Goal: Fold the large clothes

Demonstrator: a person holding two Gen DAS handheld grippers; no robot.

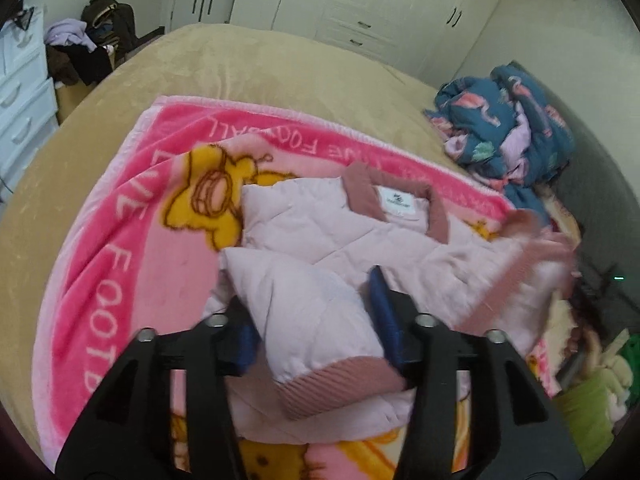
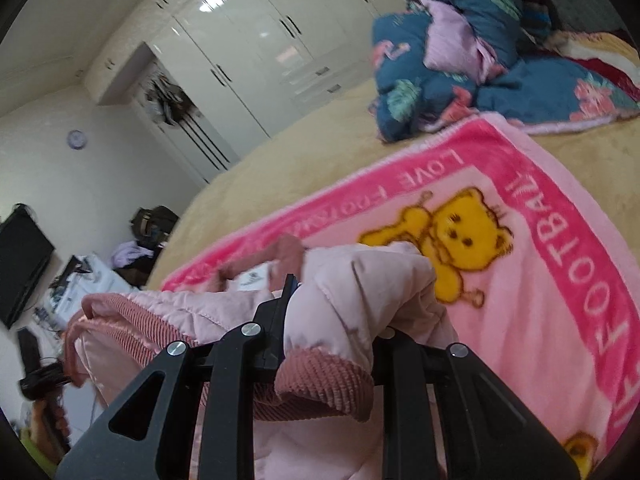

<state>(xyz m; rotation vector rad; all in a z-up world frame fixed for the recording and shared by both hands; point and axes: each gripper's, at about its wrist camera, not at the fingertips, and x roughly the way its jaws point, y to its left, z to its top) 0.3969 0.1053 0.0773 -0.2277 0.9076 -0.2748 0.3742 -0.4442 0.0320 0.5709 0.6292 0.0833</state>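
A: What's the left gripper [image 1: 316, 320] doing?

B: Its blue-padded fingers [image 1: 382, 300] stand apart. A sleeve [image 1: 316, 320] of the pale pink quilted jacket [image 1: 320, 236] lies between them with its ribbed dusty-pink cuff [image 1: 332, 384] nearest the camera, and the pads are not pressing on it.

A: And the right gripper [image 2: 332, 312]?

B: Clamped on the jacket. In the right wrist view pink quilted fabric bulges up between the black fingers [image 2: 280, 312], and another ribbed cuff [image 2: 324, 380] hangs over the gripper body. Part of the jacket is blurred there.

A: Where does the jacket sit?

B: On a pink fleece blanket [image 1: 132, 208] printed with yellow teddy bears [image 2: 452, 240] and white lettering. Its collar [image 1: 400, 192], with a white label [image 1: 396, 202], faces the far edge of the blanket.

A: What's under the blanket?

B: A bed with a tan cover [image 1: 240, 64]. Near the blanket's far corner lies a bunched teal quilt with a flamingo print [image 1: 508, 120].

A: Beyond the bed?

B: White wardrobe doors [image 1: 352, 0] with dark handles, a pale drawer unit [image 1: 24, 92], and a heap of dark and lilac clothes [image 1: 92, 40] beside it.
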